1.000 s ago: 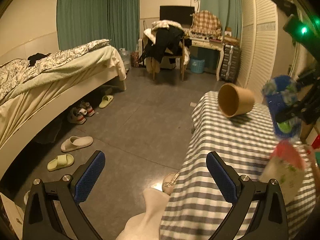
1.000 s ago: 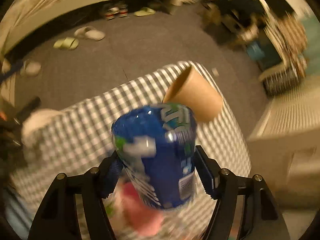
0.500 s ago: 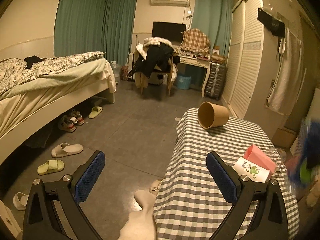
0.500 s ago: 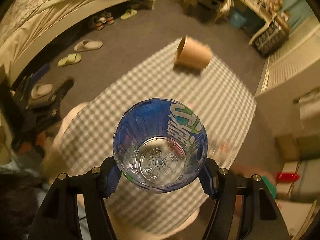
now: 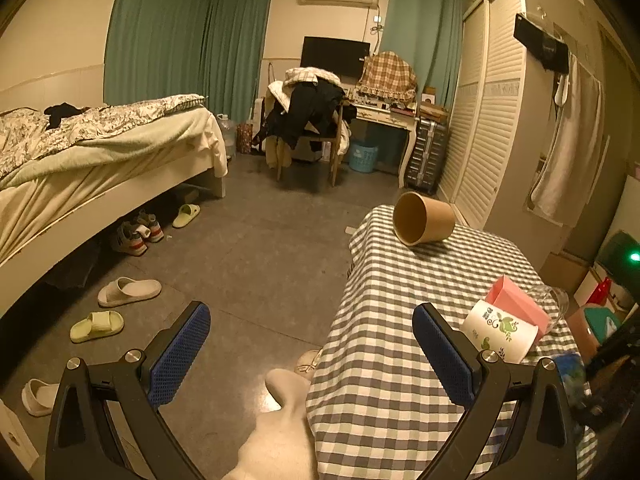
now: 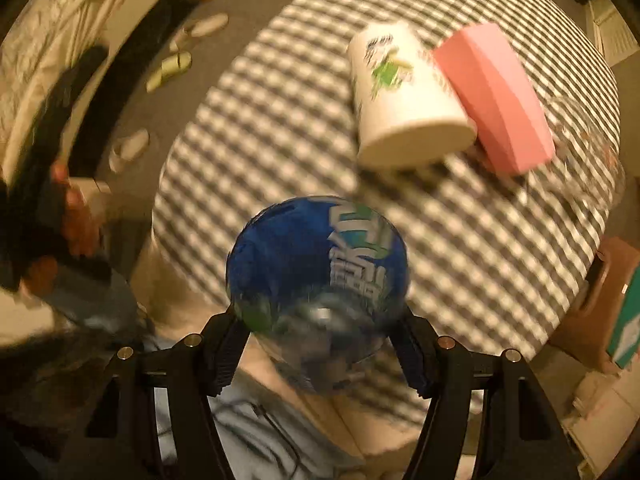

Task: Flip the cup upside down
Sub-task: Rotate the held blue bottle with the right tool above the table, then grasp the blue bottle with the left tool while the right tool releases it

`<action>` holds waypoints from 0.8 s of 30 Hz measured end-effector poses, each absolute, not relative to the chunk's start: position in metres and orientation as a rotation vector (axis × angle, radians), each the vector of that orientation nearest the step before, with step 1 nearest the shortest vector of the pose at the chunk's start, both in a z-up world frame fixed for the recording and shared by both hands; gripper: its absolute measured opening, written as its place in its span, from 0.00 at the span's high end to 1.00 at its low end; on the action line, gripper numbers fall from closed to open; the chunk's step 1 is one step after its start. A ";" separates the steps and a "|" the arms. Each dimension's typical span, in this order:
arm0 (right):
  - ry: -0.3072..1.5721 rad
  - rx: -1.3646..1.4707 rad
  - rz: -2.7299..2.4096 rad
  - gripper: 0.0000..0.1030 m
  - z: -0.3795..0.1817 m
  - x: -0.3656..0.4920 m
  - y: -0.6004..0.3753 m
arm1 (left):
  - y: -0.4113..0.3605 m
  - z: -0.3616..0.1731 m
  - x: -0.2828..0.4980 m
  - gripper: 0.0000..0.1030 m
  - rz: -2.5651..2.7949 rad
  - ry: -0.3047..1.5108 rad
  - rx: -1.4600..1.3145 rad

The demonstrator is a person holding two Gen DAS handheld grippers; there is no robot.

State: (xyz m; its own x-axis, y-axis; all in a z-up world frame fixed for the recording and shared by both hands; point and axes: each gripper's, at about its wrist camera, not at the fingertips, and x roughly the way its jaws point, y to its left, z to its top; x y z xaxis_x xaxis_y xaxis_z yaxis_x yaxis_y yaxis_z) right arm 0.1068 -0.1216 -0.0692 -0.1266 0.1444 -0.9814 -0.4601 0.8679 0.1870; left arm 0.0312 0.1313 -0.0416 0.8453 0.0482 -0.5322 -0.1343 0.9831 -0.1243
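- Left wrist view: the left gripper [image 5: 312, 354] is spread wide and empty, near the checked table [image 5: 400, 380]; the blue cup [image 5: 573, 364] peeks in at the near right edge.
- Right wrist view: the right gripper [image 6: 320, 350] clamps the blue cup [image 6: 318, 280], its long axis pointing away along the fingers, above the table's near edge; its mouth is too blurred to tell.

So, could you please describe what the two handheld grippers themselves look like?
Both are black, angular plastic frames with triangular cut-outs and silver screws at the joints. The left gripper has two fingers faced with blue, dimpled pads. The right gripper has the same black build and screws; no cables show.
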 end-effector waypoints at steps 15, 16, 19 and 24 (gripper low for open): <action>1.324 -0.126 0.565 0.37 -0.082 0.097 -0.154 | 0.074 -0.037 0.029 0.00 0.074 0.595 -0.055; 1.300 -0.130 0.560 0.34 -0.079 0.094 -0.156 | 0.068 -0.034 0.027 0.00 0.075 0.591 -0.044; 1.160 -0.175 0.533 0.29 -0.056 0.084 -0.161 | 0.054 -0.025 0.022 0.00 0.073 0.581 -0.025; 0.948 -0.074 0.525 0.22 -0.011 0.063 -0.196 | 0.021 -0.009 0.009 0.00 0.066 0.556 0.020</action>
